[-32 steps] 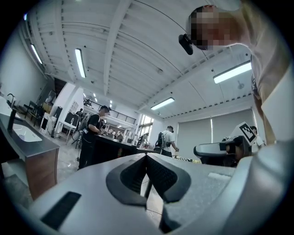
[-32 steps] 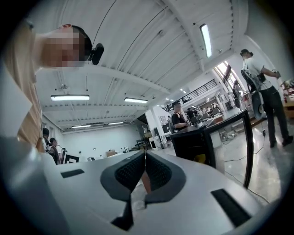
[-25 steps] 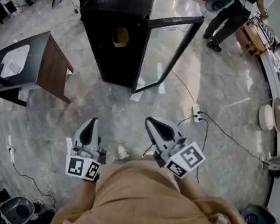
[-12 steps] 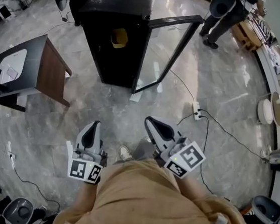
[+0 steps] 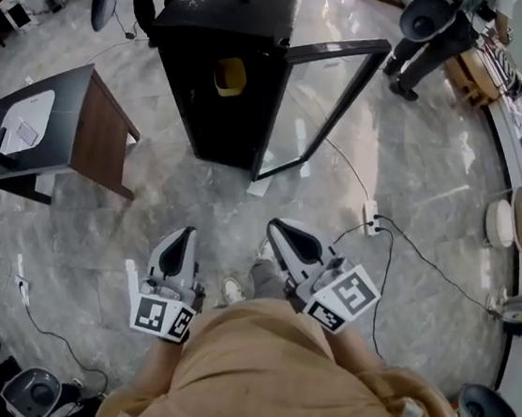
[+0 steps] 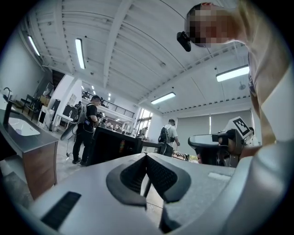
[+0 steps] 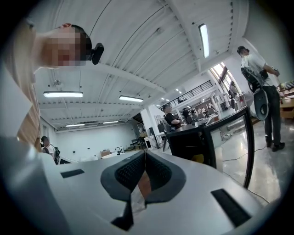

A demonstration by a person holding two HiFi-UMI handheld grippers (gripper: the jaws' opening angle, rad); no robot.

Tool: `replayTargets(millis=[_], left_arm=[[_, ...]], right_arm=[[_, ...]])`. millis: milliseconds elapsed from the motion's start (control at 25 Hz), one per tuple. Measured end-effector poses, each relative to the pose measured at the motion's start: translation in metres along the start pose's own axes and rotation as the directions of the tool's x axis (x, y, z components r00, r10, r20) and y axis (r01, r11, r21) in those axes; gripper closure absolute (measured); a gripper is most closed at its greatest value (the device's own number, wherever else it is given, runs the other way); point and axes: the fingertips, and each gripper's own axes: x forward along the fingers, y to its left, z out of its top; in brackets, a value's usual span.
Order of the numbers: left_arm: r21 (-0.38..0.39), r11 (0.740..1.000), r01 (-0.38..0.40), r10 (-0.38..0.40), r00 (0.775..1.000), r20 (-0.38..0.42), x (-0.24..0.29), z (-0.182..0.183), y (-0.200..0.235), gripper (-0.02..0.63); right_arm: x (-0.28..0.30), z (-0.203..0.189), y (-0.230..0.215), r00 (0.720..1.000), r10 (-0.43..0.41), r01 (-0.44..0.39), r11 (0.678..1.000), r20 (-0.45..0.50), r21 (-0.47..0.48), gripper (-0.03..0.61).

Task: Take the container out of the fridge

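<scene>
1. Left gripper (image 5: 180,244) and right gripper (image 5: 286,236): both clenched, jaws tip to tip, nothing held; carried level in front of the waist, well apart from the fridge (image 5: 213,128).
2. Yellow container (image 5: 230,76): inside the black fridge, visible through the front opening; glass door (image 5: 311,112) swung wide to the right.
3. Probable hazards from here:
   - tripping on the power strip (image 5: 371,217) or its cable (image 5: 417,250), both on the floor near the path to the door;
   - clipping the open door's edge with the right gripper during the approach;
   - arriving with jaws unopened and so shoving the container deeper instead of gripping it.
4. Count: two grippers; one fridge; one door; one container in view; one side table (image 5: 100,128) at left; one power strip; one bystander (image 5: 445,15) at upper right, plus another's legs at the top edge.
</scene>
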Motion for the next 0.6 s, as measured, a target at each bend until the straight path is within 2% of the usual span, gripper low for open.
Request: replayTargets(millis=[320,600], left_arm=[[0.001,1.000,-0.025,0.025,1.000,-0.011,0.041,0.001,0.009,0.612],[0.020,0.999,-0.035,0.035,0.999,-0.007,0.104,0.007,0.011,0.612]], right_arm=[[0.029,0.015,-0.032,0.999,0.046,-0.046,0.999,-0.012,-0.011,0.578],[0.043,0.032,-0.082,0.997,0.072,-0.072,0.997,-0.018,-0.009,0.578]])
